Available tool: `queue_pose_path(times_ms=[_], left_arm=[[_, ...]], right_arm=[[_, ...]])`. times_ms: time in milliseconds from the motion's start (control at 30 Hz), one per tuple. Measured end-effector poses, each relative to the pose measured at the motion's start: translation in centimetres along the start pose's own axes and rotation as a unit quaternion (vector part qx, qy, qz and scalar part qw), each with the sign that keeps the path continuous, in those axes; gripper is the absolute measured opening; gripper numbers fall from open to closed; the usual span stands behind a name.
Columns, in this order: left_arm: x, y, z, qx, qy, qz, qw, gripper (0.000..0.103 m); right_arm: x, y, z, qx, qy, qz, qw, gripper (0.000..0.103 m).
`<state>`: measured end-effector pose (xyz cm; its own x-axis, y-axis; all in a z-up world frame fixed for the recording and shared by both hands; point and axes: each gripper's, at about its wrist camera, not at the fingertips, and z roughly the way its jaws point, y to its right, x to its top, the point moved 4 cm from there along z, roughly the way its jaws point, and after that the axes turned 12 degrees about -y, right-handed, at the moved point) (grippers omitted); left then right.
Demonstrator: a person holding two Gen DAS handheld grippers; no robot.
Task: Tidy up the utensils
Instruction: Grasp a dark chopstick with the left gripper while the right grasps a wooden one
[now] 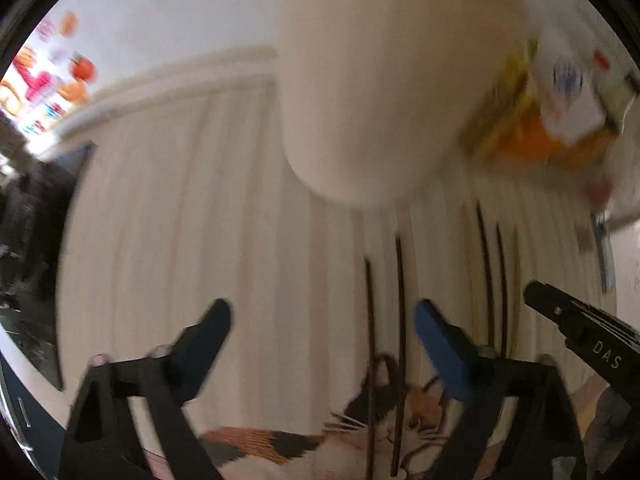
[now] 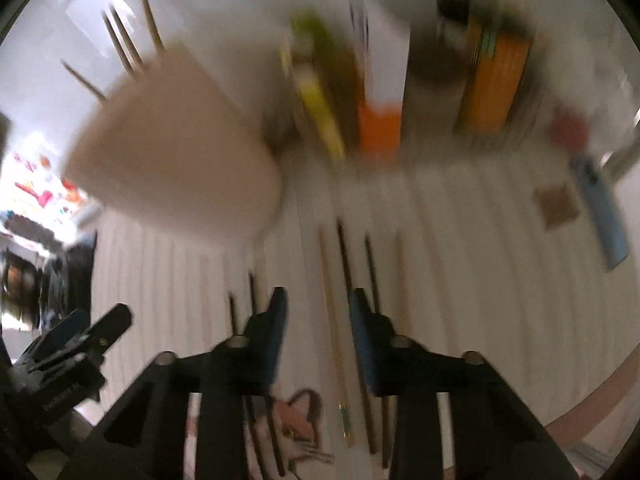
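Both views are motion-blurred; I report only what I can make out.

Left gripper (image 1: 322, 320): my jaws stand wide apart with nothing between them. Directly below and just right of the gap, two dark chopsticks (image 1: 399, 340) lie lengthwise on the ribbed cream mat (image 1: 200, 240), crossing a printed cat figure (image 1: 384, 420) at the near edge. Two more dark sticks lie further right, ahead of the right finger. At the right edge I see the black tip of the other tool entering the view. Ahead, close and filling the upper centre, stands the beige holder (image 1: 380, 100). To its right, further off, are blurred yellow, orange and white boxes (image 1: 552, 120).

Right gripper (image 2: 318, 308): my jaws are parted and grasp nothing. A pale chopstick (image 2: 334, 320) runs straight through the gap on the mat (image 2: 460, 260), untouched as far as I can tell. Dark sticks (image 2: 344, 256) lie just beside it, one passing under the right finger; two more lie left of the left finger. Ahead and to the left sits the beige holder (image 2: 176, 144), with several sticks (image 2: 120, 40) standing out of its far end. Beyond, straight ahead, are the boxes (image 2: 380, 120). Far right lie a blue object (image 2: 600, 216) and a small brown square (image 2: 558, 204).
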<state>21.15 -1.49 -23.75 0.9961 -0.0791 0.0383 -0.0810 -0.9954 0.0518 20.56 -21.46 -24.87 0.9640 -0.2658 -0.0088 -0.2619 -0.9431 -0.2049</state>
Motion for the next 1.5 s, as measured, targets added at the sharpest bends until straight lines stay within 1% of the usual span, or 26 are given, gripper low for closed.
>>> queue_pose_path(times_ms=[33,67,100,133,167,200,267,300,333,400,433,467,533,633,667,700,733,833,1000,1067,1100,1200,1333,1367,1467,1500], left_arm=[[-0.2,0.4,1.4,-0.005,-0.021,0.003,0.9998,0.068],[-0.3,0.8,2.6,-0.011,-0.037,0.007,0.9992,0.064],[-0.4,1.0,3.3,-0.015,-0.049,0.007,0.9987,0.051],[-0.6,1.3,4.2,-0.020,-0.063,0.004,0.9978,0.046],[-0.9,1.6,4.8,-0.026,-0.074,0.003,0.9969,0.044],[-1.0,1.8,5.3,-0.031,-0.080,0.002,0.9963,0.040],[-1.2,2.4,6.1,-0.024,-0.088,0.007,0.9958,0.034],[-1.2,2.6,6.1,-0.017,-0.081,0.010,0.9965,0.033],[-1.2,2.9,6.3,-0.007,-0.076,0.018,0.9969,0.029],[-1.0,3.2,6.5,0.020,-0.068,0.025,0.9972,0.012],[-0.9,3.3,6.6,0.025,-0.064,0.030,0.9972,0.005],[-0.9,3.3,6.7,0.023,-0.063,0.030,0.9973,0.004],[-0.8,2.9,6.8,0.028,-0.060,0.033,0.9973,0.003],[-1.0,1.7,6.8,0.038,-0.059,0.034,0.9970,0.003],[-1.2,0.8,6.8,0.042,-0.063,0.029,0.9968,0.003],[-1.4,0.1,6.8,0.041,-0.066,0.024,0.9967,0.003],[-1.5,-0.8,6.8,0.038,-0.070,0.018,0.9967,0.003],[-2.8,-2.8,7.1,0.029,-0.085,0.002,0.9959,0.003],[-4.9,-4.5,7.3,0.016,-0.098,-0.008,0.9950,0.003],[-5.1,-5.0,7.4,0.014,-0.100,-0.008,0.9949,0.006],[-4.6,-5.8,7.0,0.011,-0.102,-0.010,0.9947,0.008],[-3.7,-6.8,6.7,0.002,-0.113,-0.002,0.9936,0.014],[-4.1,-6.1,7.0,0.013,-0.107,0.005,0.9941,0.014],[-4.1,-6.2,7.1,0.014,-0.107,0.003,0.9941,0.014],[-3.9,-5.0,7.0,0.017,-0.109,0.002,0.9939,0.012],[-3.8,-4.6,7.2,0.019,-0.109,0.002,0.9939,0.011]], right_arm=[[-0.3,0.2,1.1,-0.003,-0.013,-0.001,1.000,0.022],[-0.6,0.5,2.2,-0.007,-0.024,-0.001,1.000,0.022],[-0.9,0.6,3.2,-0.009,-0.036,-0.001,0.999,0.021],[-1.0,0.8,3.9,-0.012,-0.043,-0.001,0.999,0.021],[-1.2,1.1,4.5,-0.015,-0.049,-0.001,0.999,0.021],[-1.4,1.2,5.2,-0.015,-0.057,-0.002,0.998,0.021],[-1.7,1.6,6.2,-0.021,-0.067,-0.004,0.998,0.021],[-1.8,1.7,6.6,-0.021,-0.070,-0.005,0.997,0.021],[-2.0,1.8,6.8,-0.021,-0.071,-0.006,0.997,0.021],[-2.1,2.0,7.2,-0.020,-0.070,-0.010,0.997,0.021],[-2.2,2.0,7.3,-0.020,-0.070,-0.012,0.997,0.021],[-2.2,2.0,7.5,-0.024,-0.070,-0.015,0.997,0.022],[-2.0,1.8,8.0,-0.033,-0.072,-0.025,0.997,0.022],[-2.1,1.2,9.1,-0.062,-0.080,-0.045,0.994,0.020],[-2.1,1.1,9.1,-0.075,-0.072,-0.052,0.993,0.013],[-2.4,0.9,9.2,-0.097,-0.074,-0.058,0.991,0.009],[-2.6,0.7,9.3,-0.106,-0.076,-0.061,0.990,0.007],[-4.1,0.6,9.4,-0.106,-0.092,-0.064,0.988,0.007],[-7.5,1.6,9.4,-0.094,-0.127,-0.059,0.986,0.007],[-8.4,2.0,9.3,-0.088,-0.141,-0.053,0.985,0.007],[-8.5,2.2,9.4,-0.087,-0.145,-0.052,0.984,0.007],[-7.6,2.9,9.6,-0.078,-0.167,-0.041,0.982,0.007],[-5.5,3.7,10.0,-0.074,-0.194,-0.036,0.978,0.008],[-4.6,3.7,10.2,-0.077,-0.196,-0.039,0.977,0.008],[-3.7,3.5,10.5,-0.093,-0.206,-0.051,0.973,0.008],[-2.5,2.5,11.1,-0.097,-0.207,-0.053,0.972,0.008]])
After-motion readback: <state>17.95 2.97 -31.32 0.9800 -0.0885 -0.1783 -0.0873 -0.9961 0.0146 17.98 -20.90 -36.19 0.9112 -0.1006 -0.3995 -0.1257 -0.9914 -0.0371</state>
